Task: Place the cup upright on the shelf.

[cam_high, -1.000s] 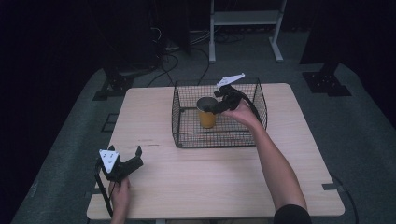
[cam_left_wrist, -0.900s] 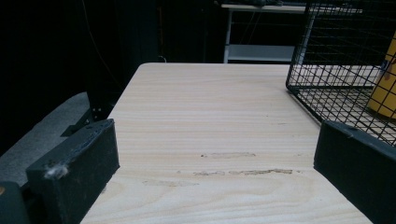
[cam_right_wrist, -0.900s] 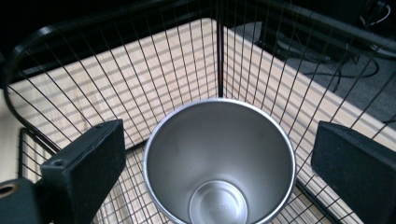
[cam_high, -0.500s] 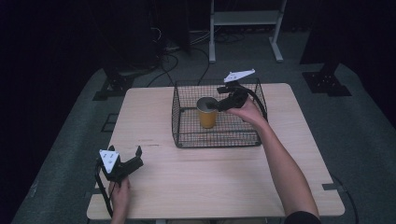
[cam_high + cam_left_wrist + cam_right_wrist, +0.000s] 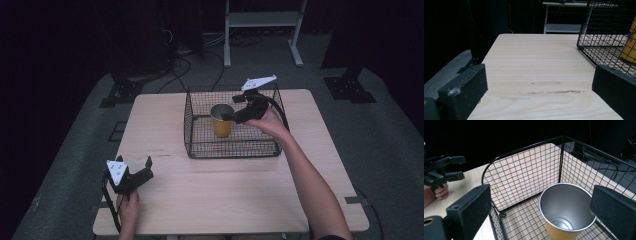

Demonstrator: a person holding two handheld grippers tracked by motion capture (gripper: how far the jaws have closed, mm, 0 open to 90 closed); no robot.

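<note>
While the right gripper [image 5: 231, 114] hangs over the rim of the wire basket [image 5: 233, 148], its two blocky black jaws stand wide apart with nothing between them. Seen in the right gripper view, the jaws [image 5: 541, 212] flank the mouth of the cup [image 5: 566, 208] from above, each pad flat-faced and matt, neither one touching the metal.

That cup [image 5: 222, 120] stands upright on the basket floor, toward the basket's left half in the high view. Its outside is a smooth yellow-orange, its inside a brushed silvery metal with a thin rolled lip, and it tapers from a wide round mouth to a smaller round base.

Thin black wire forms the basket in a fine square grid, with straight walls, one rounded corner and an open top. It sits on the far middle of the table [image 5: 230, 200], a pale wooden slab with straight grain and a few faint scuff marks.

Near the front left corner of the table, the left gripper [image 5: 145, 167] rests low, held by a hand [image 5: 129, 210]. In the left gripper view its jaws [image 5: 541, 87] are spread far apart over bare wood, empty, one pad carrying a tuft of pale fluff. A white three-cornered plate [image 5: 116, 169] tops that gripper, and a like plate [image 5: 258, 82] tops the right one.
</note>
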